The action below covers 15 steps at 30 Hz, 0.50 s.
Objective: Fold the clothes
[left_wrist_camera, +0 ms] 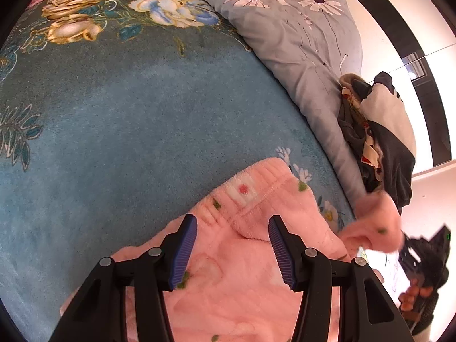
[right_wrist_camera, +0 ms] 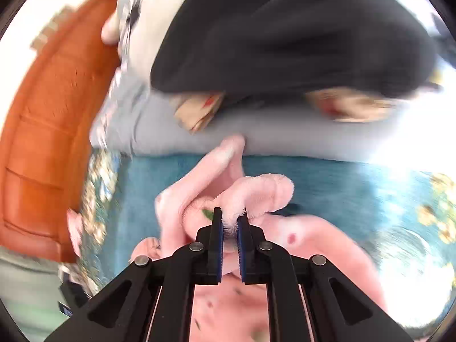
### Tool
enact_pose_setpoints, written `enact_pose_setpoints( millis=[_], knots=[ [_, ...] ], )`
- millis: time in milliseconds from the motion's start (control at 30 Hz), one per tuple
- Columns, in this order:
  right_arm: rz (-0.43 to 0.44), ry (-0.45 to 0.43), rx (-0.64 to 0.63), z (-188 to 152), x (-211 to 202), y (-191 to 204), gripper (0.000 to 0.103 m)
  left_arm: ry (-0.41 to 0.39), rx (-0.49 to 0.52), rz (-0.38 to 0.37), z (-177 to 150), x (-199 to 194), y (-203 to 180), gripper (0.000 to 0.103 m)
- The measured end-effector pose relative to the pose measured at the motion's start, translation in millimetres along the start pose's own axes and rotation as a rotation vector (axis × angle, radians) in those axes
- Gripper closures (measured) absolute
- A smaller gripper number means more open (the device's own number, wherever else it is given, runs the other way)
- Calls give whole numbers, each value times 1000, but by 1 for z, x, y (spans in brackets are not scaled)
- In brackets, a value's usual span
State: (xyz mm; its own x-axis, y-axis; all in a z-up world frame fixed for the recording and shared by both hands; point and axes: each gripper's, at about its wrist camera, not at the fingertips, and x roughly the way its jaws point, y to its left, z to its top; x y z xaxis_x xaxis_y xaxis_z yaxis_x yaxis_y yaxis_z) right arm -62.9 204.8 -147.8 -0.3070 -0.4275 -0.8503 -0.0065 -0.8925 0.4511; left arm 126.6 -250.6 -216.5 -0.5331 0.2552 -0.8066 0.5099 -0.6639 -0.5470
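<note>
both jaws of the left gripper (left_wrist_camera: 232,252) are being held wide apart, nothing clamped between them; the pink fleece garment (left_wrist_camera: 245,259) is lying directly below and between the two blue ribbed pads, its elastic waistband (left_wrist_camera: 250,183) being seen just beyond the fingertips. whether the pads are touching the fleece cannot be told. the garment is being spread on a blue floral blanket (left_wrist_camera: 128,119), near the blanket's right side.

on the right gripper (right_wrist_camera: 229,222) the jaws are being pressed together on a bunched fold of the same pink fleece garment (right_wrist_camera: 256,193), a fuzzy edge being pinched between the pads and a rounded lobe of fabric bulging just past the tips. more of the garment is trailing beneath that gripper toward the camera. in the left wrist view this lifted corner is being seen at the right, raised off the blanket.

beyond the garment a grey daisy-print quilt (left_wrist_camera: 299,45) is lying along the blanket's edge, and a pile of dark and cream clothes (left_wrist_camera: 382,131) is resting on it. an orange wooden headboard (right_wrist_camera: 48,119) is being shown, blurred, at the left of the right wrist view.
</note>
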Motion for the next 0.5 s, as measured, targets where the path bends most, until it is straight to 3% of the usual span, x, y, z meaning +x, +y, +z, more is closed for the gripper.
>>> enact_pose_setpoints(
  millis=[367,500],
  knots=[
    [-115,-357,383,-34,-226,-214,94,4,17,12,-16,-24,-10,47],
    [-166,-400,550,-81,-258,-284,95,5,53,22,-22,-33,-20,47]
  ],
)
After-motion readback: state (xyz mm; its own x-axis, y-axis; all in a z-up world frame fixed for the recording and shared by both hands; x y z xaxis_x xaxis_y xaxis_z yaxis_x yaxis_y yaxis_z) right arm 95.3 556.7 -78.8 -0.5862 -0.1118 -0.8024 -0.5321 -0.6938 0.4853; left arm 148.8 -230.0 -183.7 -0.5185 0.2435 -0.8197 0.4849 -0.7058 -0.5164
